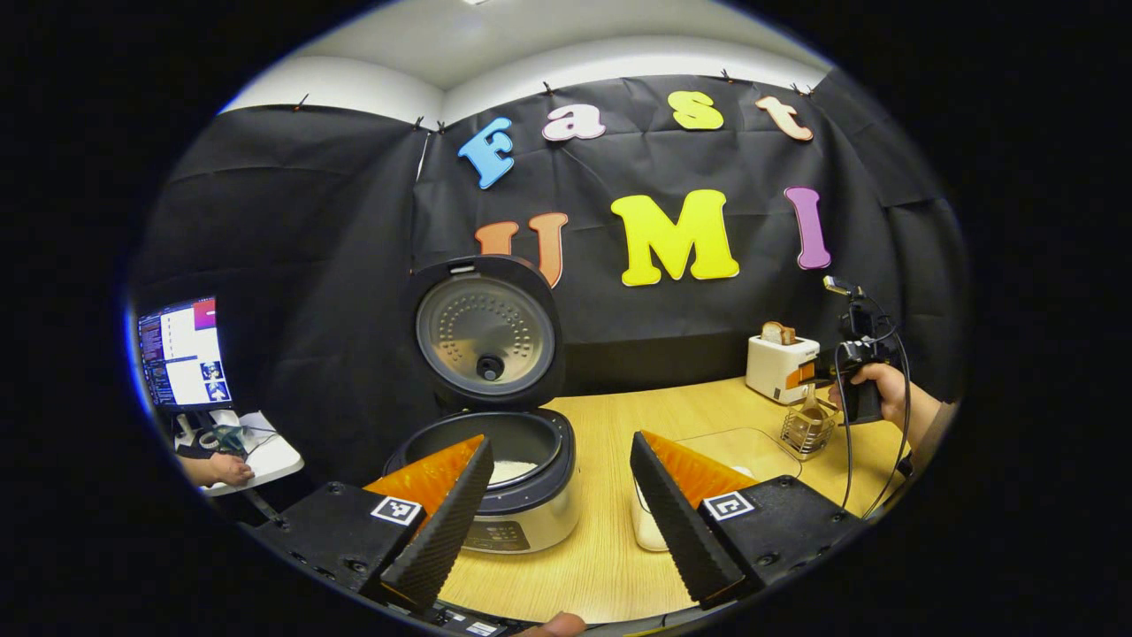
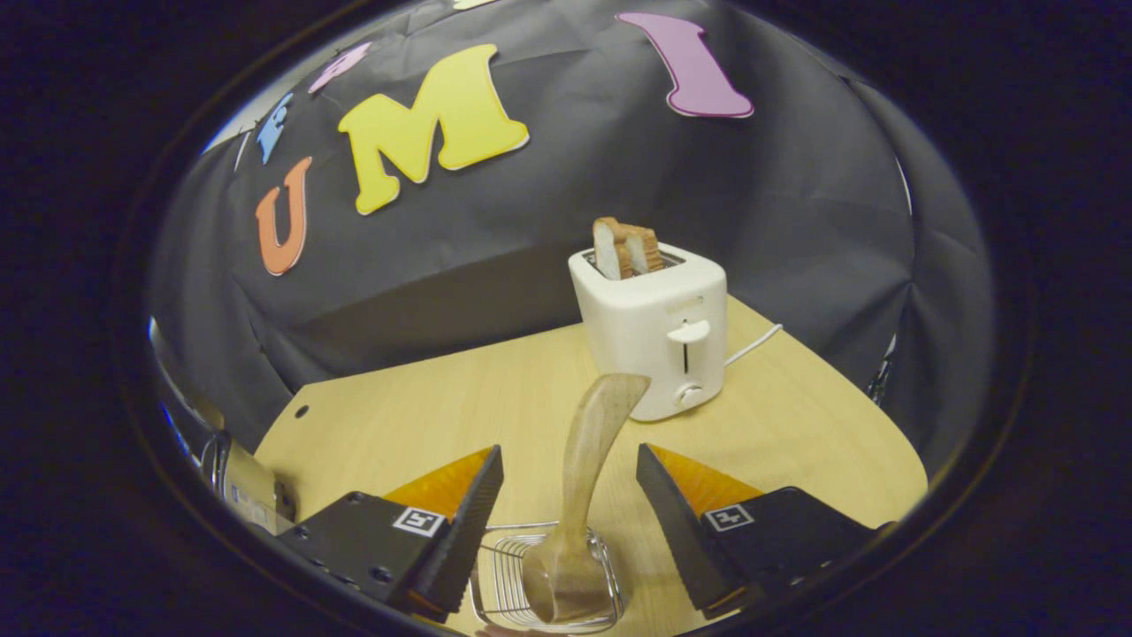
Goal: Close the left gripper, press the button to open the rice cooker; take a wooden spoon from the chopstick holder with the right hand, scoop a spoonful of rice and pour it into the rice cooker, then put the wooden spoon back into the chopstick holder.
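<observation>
The rice cooker (image 1: 495, 478) stands with its lid (image 1: 486, 332) raised, and white rice shows in the pot. My left gripper (image 1: 562, 495) is open in front of it, holding nothing. A clear tub of rice (image 1: 650, 526) sits partly behind its right finger. Farther right, a hand holds my right gripper (image 1: 806, 379) above the wire chopstick holder (image 1: 806, 429). In the right gripper view the wooden spoon (image 2: 591, 451) stands bowl-down in the holder (image 2: 500, 575). My right gripper (image 2: 566, 509) is open, one finger on each side of the handle, neither touching it.
A white toaster (image 2: 654, 341) with bread stands behind the holder, its cord trailing right. A laptop (image 1: 181, 354) and a person's hand (image 1: 217, 469) are at the far left on a side table. The wooden table (image 1: 610, 566) runs to the black cloth wall.
</observation>
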Tool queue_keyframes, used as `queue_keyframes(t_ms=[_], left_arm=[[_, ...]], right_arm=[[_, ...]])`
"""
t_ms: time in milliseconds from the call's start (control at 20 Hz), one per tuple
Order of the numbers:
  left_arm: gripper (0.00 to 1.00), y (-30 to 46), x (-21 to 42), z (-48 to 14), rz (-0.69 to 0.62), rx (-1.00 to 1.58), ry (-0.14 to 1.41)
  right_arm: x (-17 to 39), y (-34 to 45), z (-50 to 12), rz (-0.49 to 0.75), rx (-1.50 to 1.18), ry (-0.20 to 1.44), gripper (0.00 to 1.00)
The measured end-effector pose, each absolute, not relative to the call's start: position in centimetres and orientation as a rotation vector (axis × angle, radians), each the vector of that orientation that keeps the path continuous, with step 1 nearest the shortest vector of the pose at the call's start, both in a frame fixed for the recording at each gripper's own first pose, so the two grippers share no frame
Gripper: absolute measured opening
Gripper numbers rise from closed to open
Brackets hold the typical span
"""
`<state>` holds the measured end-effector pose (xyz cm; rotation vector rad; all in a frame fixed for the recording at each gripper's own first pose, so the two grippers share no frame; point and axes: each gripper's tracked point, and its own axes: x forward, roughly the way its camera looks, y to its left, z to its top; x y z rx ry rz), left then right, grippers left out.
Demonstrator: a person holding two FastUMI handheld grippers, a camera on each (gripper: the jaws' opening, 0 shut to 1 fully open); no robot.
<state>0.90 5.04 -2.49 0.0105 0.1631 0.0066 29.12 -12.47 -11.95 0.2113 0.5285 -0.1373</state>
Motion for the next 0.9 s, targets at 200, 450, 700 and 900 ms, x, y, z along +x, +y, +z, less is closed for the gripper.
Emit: queue_keyframes(t_ms=[200, 450, 700, 900], left_arm=[[0.99, 5.6, 1.0, -2.6, 0.025, -0.003, 0.164], [0.99, 5.5, 1.3, -2.7, 0.030, -0.003, 0.169], [0.99, 5.0, 1.3, -2.7, 0.022, 0.009, 0.170], [0.99, 4.8, 1.0, -2.2, 0.014, 0.001, 0.157]], right_arm=[[30.3, -12.2, -12.7, -0.124, 0.191, 0.538, 0.55], [29.6, -11.6, -12.3, -0.103, 0.153, 0.533, 0.13], [26.9, -9.1, -9.0, -0.068, -0.031, 0.418, 0.13], [24.9, -7.6, -6.2, -0.083, -0.026, 0.365, 0.08]])
